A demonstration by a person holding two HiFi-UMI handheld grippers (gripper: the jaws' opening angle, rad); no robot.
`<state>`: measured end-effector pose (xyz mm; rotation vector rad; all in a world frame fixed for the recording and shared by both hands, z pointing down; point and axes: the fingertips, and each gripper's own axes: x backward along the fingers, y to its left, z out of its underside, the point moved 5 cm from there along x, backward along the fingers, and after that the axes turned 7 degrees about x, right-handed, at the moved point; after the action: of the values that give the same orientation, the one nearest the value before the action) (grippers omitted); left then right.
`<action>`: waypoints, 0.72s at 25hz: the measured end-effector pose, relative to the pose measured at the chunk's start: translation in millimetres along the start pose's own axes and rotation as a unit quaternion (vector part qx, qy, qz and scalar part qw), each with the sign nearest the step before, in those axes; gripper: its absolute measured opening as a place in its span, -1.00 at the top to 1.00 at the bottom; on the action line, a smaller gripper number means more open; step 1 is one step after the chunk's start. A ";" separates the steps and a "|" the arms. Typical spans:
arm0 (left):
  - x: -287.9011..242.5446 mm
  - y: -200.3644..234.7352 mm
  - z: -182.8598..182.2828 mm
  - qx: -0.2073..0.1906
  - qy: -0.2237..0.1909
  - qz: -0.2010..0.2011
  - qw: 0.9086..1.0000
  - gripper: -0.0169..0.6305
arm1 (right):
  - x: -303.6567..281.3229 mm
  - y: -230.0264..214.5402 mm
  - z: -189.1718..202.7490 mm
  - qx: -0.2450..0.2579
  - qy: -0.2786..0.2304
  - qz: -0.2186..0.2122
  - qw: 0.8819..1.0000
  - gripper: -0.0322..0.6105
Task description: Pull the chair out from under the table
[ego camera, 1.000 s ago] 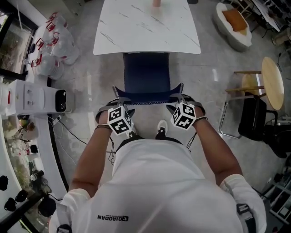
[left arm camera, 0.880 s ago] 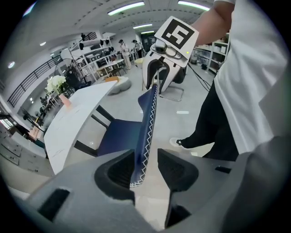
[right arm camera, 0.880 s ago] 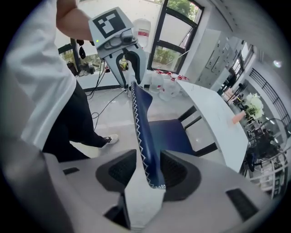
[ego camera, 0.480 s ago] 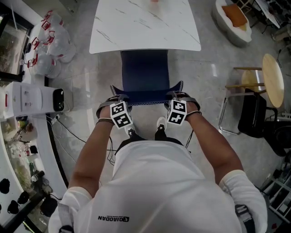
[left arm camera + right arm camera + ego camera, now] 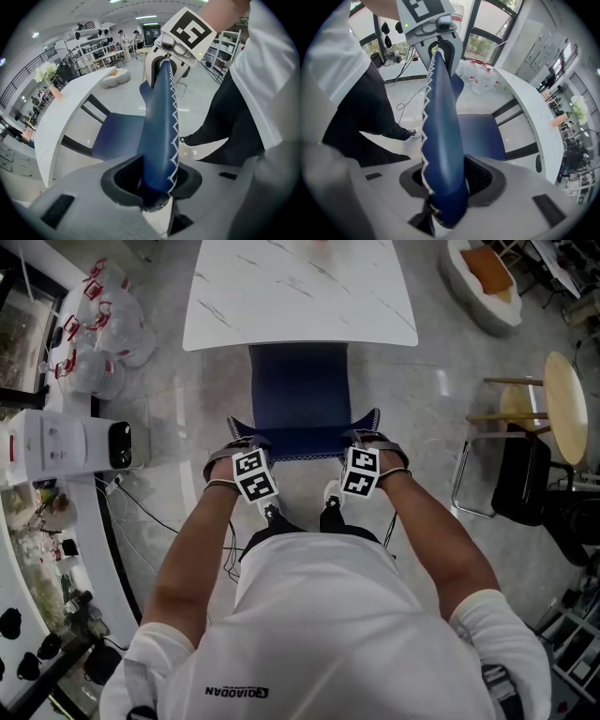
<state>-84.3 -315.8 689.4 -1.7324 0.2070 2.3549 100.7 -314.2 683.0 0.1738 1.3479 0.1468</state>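
Stands right behind the chair (image 5: 300,395), tucked part-way under the tabletop (image 5: 300,296), front end hidden beneath the white edge. Straddles the backrest (image 5: 302,440) from above with both claws, one near each top corner. Has just been closing the left claw (image 5: 157,190); pinches the backrest there at a middling width. Has just been closing the right claw (image 5: 445,192) too, yet holds it wider, backrest between the jaws and perhaps not pressed on both sides.

Risks a lopsided pull: with one side loose, could swing the chair and knock it against the struts (image 5: 89,105) under the tabletop. Risks sliding up off the smooth backrest, given the steep downward reach. Could tip the chair backward by hauling from the top edge. Leaves little room behind: shoes (image 5: 328,502) just beside the chair's rear.
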 end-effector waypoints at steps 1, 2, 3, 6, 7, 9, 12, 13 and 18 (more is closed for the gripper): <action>-1.5 -0.1 0.1 0.000 0.001 0.001 1.000 0.59 | -1.5 0.3 0.4 0.003 0.000 0.003 1.000 0.42; -2.6 -0.1 0.3 0.002 0.002 0.003 1.000 0.59 | -1.9 0.6 0.2 0.007 -0.002 0.005 1.000 0.44; -3.6 0.1 0.5 0.003 0.002 0.005 1.000 0.59 | -1.9 1.0 -0.3 0.010 -0.004 0.008 1.000 0.45; -7.8 0.9 0.2 -0.001 0.003 0.005 1.000 0.61 | -2.8 1.8 -0.3 0.020 -0.010 0.007 1.000 0.48; -9.4 1.2 0.1 -0.005 0.003 0.003 1.000 0.61 | -3.1 1.8 -0.3 0.022 -0.010 0.005 1.000 0.49; -11.5 1.7 1.0 -0.012 0.002 -0.003 1.000 0.64 | -3.5 1.5 -1.0 0.026 -0.008 0.007 1.000 0.51; -12.2 2.0 2.4 -0.004 -0.003 -0.003 1.000 0.65 | -3.4 1.1 -1.7 0.025 -0.007 0.016 1.000 0.54; -12.9 2.4 1.7 0.001 -0.003 -0.002 1.000 0.65 | -3.7 1.1 -1.3 0.023 -0.008 0.017 1.000 0.56; -14.9 2.4 1.0 0.014 -0.005 -0.008 1.000 0.65 | -4.9 1.9 -0.2 0.031 -0.007 0.013 0.999 0.58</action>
<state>-81.6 -319.1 703.9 -1.7024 0.2220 2.3378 99.4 -313.4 688.0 0.2437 1.3368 0.1250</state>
